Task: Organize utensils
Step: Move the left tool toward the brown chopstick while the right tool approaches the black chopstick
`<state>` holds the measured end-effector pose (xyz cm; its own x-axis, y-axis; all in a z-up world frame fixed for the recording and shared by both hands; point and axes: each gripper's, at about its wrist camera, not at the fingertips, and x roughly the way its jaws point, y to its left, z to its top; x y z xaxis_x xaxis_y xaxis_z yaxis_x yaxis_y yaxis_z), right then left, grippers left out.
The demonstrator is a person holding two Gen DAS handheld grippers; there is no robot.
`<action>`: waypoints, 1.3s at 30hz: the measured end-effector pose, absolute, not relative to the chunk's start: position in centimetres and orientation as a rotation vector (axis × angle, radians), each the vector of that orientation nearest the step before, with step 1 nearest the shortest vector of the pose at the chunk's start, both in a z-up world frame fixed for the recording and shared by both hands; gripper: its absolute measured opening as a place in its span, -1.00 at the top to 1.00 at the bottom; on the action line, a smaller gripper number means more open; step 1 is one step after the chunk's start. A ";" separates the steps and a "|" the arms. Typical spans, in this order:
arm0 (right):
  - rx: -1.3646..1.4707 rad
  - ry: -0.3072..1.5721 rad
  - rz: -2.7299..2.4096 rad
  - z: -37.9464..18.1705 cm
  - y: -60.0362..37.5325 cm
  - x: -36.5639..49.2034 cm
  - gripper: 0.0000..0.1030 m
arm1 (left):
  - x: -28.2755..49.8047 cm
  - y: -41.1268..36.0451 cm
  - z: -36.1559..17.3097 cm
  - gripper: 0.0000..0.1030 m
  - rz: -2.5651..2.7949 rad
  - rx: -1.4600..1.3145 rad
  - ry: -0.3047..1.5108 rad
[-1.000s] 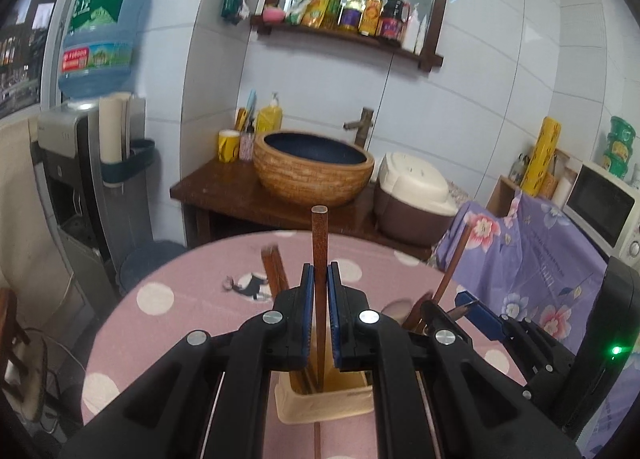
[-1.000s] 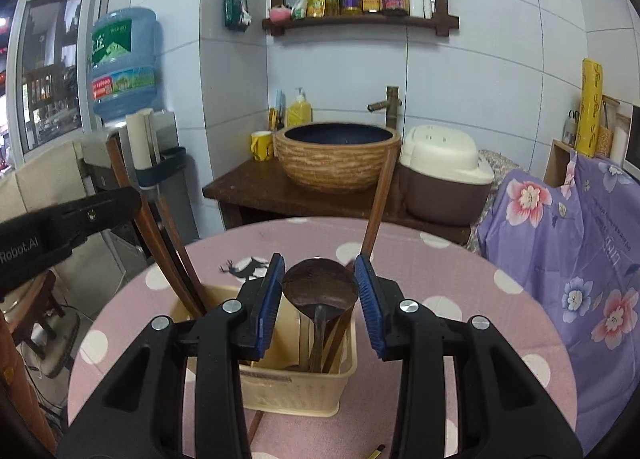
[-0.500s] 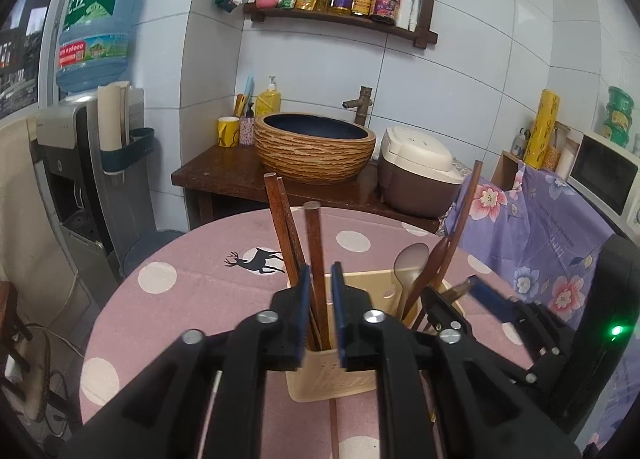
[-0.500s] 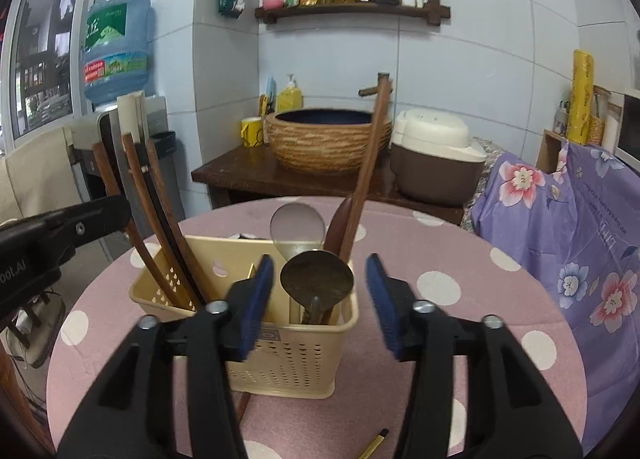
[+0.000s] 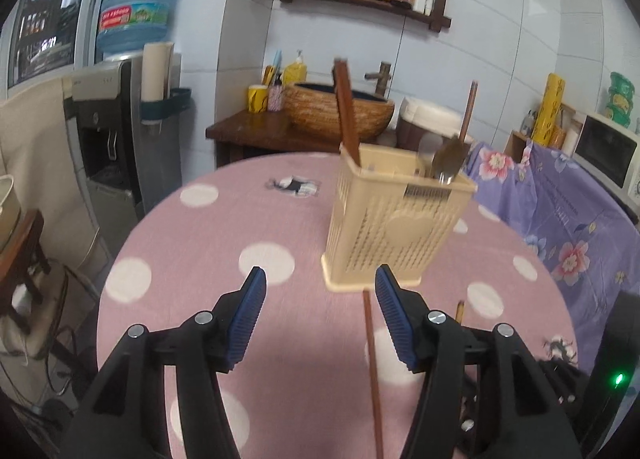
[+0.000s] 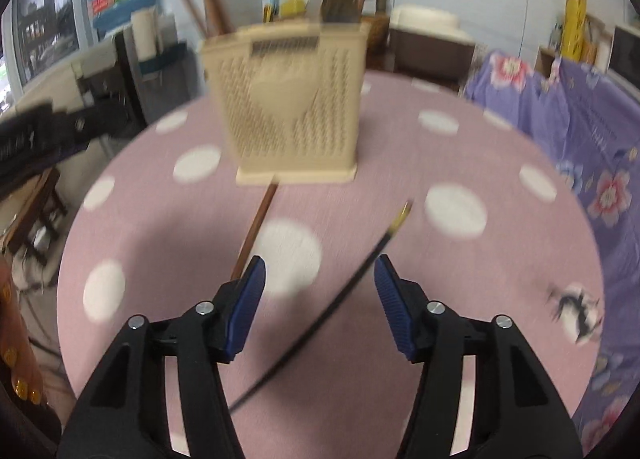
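Observation:
A beige perforated utensil holder (image 5: 392, 219) (image 6: 292, 99) stands on the table with brown chopsticks (image 5: 346, 111) and spoons (image 5: 448, 163) upright in it. In front of it lie a loose brown chopstick (image 5: 372, 359) (image 6: 256, 227) and a black chopstick with a gold tip (image 6: 360, 267). My left gripper (image 5: 320, 271) hovers low before the holder, its jaws opening with nothing gripped. My right gripper (image 6: 320, 259) hangs over the black chopstick, jaws closing; its pads do not touch it.
The round table wears a pink cloth with white dots (image 5: 208, 259). Left of it stands a water dispenser (image 5: 116, 119). A wooden stand with a woven basin (image 5: 336, 111) is behind. Furniture under purple flowered cloth (image 5: 560, 211) lies to the right.
Both grippers have drawn back and sunk from above the holder toward the tabletop. The left let go of its brown chopstick, now standing in the holder, and opened wide. The right left the spoon behind.

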<state>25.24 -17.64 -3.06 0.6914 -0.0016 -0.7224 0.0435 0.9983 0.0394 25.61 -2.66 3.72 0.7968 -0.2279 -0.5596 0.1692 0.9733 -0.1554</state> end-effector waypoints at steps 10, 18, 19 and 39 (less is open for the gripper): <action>0.008 0.940 -0.084 -6.9 -15.8 23.5 -0.09 | 23.5 -1.4 2.1 -0.11 -0.221 -0.132 0.659; 0.029 0.985 -0.146 -6.6 -20.3 23.0 -0.09 | 22.6 -1.9 1.7 -0.11 -0.249 -0.141 0.669; 0.047 0.985 -0.159 -6.6 -21.5 22.9 -0.09 | 22.6 -2.0 1.6 -0.11 -0.256 -0.138 0.677; 0.120 0.842 -0.010 -4.0 -25.0 25.3 -0.07 | 27.4 -8.2 -4.2 0.40 -0.349 -0.044 0.938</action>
<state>25.33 -25.03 -4.05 0.6667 0.0388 -0.7443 0.0559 0.9932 0.1019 27.39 -8.15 -4.23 0.5399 -0.3121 -0.7817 0.2744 0.9432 -0.1870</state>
